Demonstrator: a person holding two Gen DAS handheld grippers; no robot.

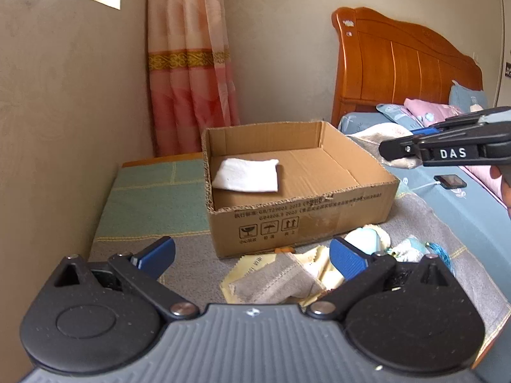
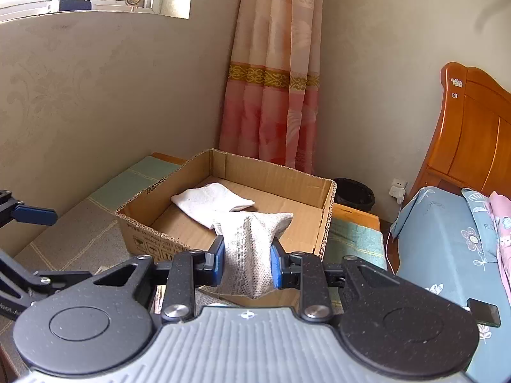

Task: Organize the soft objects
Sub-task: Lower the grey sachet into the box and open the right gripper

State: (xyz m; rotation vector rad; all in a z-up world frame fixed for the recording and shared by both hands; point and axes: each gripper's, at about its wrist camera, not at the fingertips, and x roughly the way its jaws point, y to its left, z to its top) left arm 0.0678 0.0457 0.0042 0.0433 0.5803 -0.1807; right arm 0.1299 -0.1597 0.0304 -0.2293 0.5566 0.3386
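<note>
Grey woven cloth (image 2: pixel 247 255) bunched between right gripper (image 2: pixel 246 260) pads.

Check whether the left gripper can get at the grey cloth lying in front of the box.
Probably yes: the left gripper has open, empty jaws, and the grey cloth lies uncovered between them, atop yellow cloths.

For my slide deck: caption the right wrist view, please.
Right gripper clamps a folded grey woven cloth before an open cardboard box holding a white folded towel.
</note>
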